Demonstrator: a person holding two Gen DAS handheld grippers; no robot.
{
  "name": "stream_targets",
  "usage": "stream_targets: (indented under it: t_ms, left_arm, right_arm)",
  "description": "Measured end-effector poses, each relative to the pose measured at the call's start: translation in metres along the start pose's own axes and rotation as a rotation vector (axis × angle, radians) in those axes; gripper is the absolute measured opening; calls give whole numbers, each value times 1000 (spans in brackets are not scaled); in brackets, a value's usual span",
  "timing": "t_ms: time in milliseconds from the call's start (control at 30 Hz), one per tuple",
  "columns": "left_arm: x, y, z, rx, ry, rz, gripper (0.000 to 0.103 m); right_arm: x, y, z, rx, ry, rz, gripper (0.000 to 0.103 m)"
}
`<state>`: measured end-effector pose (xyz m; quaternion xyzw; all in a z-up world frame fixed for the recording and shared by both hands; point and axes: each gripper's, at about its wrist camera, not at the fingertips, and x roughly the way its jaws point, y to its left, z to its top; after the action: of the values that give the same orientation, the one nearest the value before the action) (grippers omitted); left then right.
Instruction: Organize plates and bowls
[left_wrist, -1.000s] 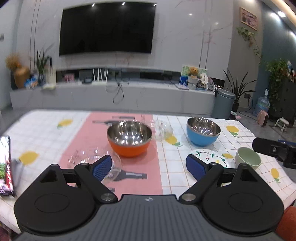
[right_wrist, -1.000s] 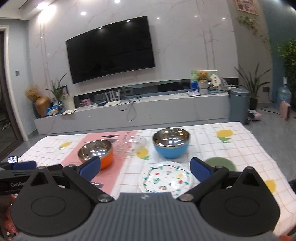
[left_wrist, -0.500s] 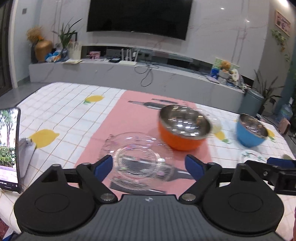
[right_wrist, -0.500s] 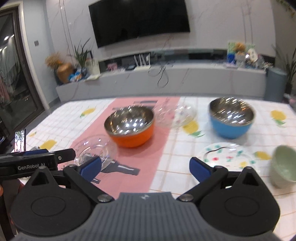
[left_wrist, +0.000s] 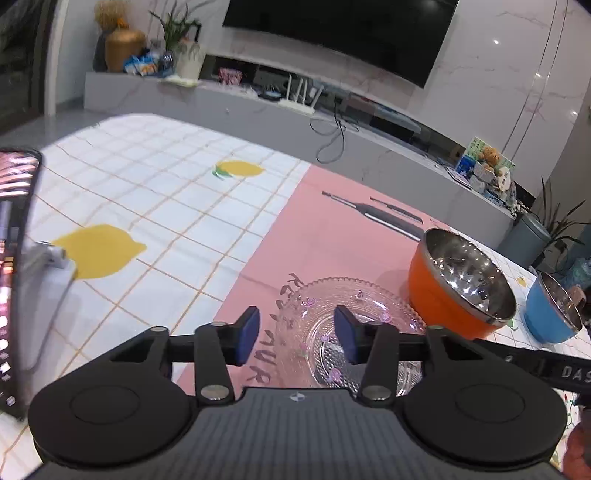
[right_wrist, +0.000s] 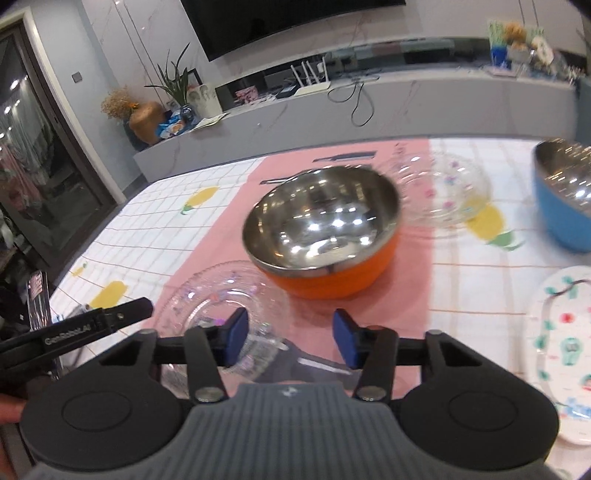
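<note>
Both half-open and empty after narrowing, the left hand-held gripper (left_wrist: 295, 334) and right hand-held gripper (right_wrist: 290, 338) approach the clear patterned glass plate (left_wrist: 347, 317) on the desk (left_wrist: 155, 206); next, its rim must enter the jaws.

The left hand-held gripper (left_wrist: 295, 334) tilts downward, its blue-padded jaws partly apart after just closing, pressing on nothing. The right hand-held gripper (right_wrist: 291, 341) tilts down likewise, jaws also narrowed, gripping nothing.
</note>
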<state>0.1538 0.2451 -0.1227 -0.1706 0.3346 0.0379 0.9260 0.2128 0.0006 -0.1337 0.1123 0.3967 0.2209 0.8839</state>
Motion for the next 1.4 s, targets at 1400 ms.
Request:
stream_targets:
  t_ms: [1400]
  left_arm:
    - [-25,-20,-15,-38,30,-18,15]
  right_arm:
    - [-7,-13,-15,132,81,82,7]
